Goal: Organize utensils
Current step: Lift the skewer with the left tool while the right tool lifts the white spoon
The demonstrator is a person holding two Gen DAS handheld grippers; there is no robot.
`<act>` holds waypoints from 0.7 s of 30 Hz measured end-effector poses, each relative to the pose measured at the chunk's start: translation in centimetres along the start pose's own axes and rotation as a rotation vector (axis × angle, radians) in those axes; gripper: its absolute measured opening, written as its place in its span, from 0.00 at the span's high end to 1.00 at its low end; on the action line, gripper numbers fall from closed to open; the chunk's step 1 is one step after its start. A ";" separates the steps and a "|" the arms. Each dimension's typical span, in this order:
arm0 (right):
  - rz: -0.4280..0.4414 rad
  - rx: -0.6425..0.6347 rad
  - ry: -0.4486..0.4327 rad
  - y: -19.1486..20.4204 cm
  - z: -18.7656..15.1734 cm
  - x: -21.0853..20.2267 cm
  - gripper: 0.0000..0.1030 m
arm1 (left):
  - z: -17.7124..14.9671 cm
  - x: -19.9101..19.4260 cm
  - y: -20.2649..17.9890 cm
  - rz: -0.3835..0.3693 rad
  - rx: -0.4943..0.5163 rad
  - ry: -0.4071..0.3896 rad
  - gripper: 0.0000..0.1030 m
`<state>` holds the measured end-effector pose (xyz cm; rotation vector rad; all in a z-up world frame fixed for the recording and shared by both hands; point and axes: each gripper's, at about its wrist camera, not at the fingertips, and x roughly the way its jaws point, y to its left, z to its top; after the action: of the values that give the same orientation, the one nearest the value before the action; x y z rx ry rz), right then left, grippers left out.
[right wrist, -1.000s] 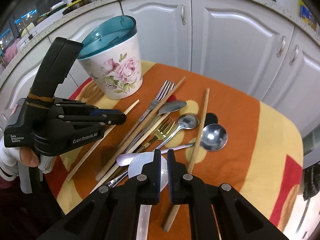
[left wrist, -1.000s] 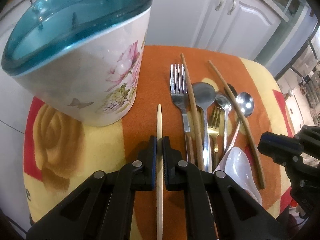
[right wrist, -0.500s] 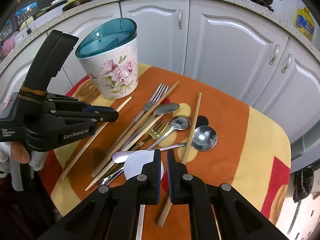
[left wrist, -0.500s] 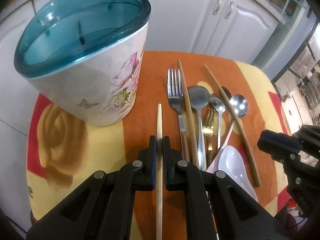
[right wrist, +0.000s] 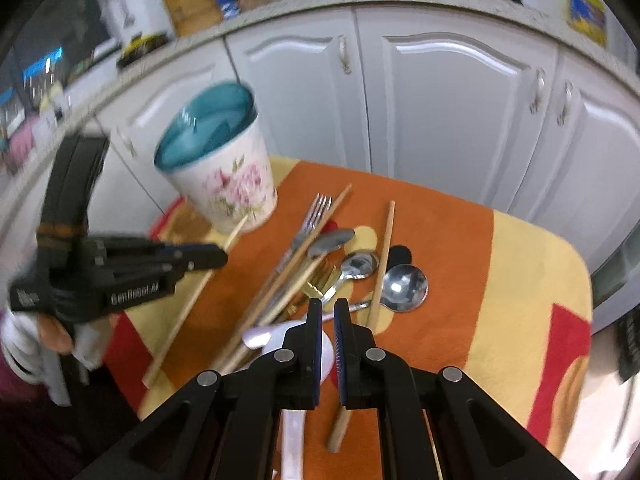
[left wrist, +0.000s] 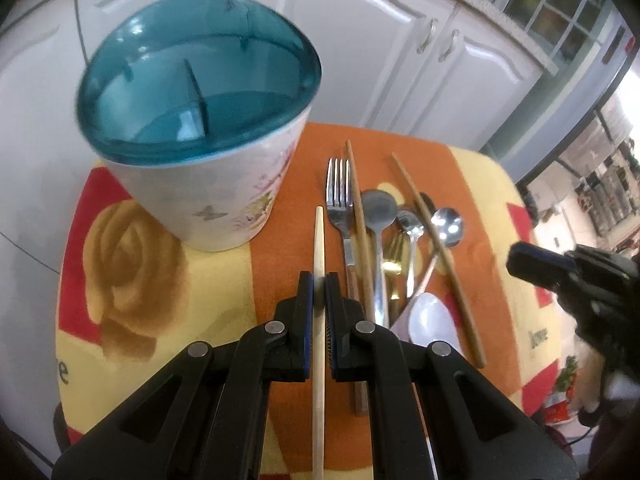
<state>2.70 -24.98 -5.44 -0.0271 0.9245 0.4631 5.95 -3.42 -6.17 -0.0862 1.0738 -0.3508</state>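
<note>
Gripping: left gripper (left wrist: 319, 284) is clamping the pale chopstick (left wrist: 319, 240) near mid-length, both pads touching it; the stick is running straight out ahead between the fingers, tip pointing toward the holder's base.
Right gripper (right wrist: 328, 312): hanging above the utensil pile, jaws nearly together with a thin gap, nothing between them.
Step in hand (my read): carrying the chopstick to the floral utensil holder (left wrist: 224, 200) and dropping it in.
Doing it well: tilting the stick toward vertical before crossing the teal rim (left wrist: 200, 148); aiming for one side of the inner divider (left wrist: 196, 92), not onto it; lowering until the end is well inside before letting go, otherwise the long stick is likely bouncing out or tipping over the rim.
Risk: holder is looking light and tall, so a sideways knock on the rim could be shifting it on the cloth (left wrist: 140, 280).
Holder contents: looking empty from the left wrist view; only the divider is showing inside.
Left on the cloth: fork (left wrist: 340, 200), two brown chopsticks, several metal spoons, gold fork (left wrist: 394, 256), white ceramic spoon (left wrist: 430, 316), all lying right of the holder.
</note>
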 end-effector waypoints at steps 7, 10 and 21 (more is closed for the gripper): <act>0.085 0.051 -0.027 0.0 1.7 -0.8 0.95 | 0.3 -4.3 0.0 -0.026 0.016 -0.073 0.96; 0.121 0.042 0.060 0.2 1.3 1.7 0.95 | 0.4 -5.5 0.2 -0.044 0.010 -0.096 0.96; 0.185 0.002 0.210 -0.3 -1.7 8.0 0.60 | -0.3 -6.2 1.1 -0.048 -0.021 -0.097 0.96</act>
<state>5.62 -22.66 -12.77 0.0113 1.1396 0.6395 3.33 -0.32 -1.34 -0.1470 0.9804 -0.3752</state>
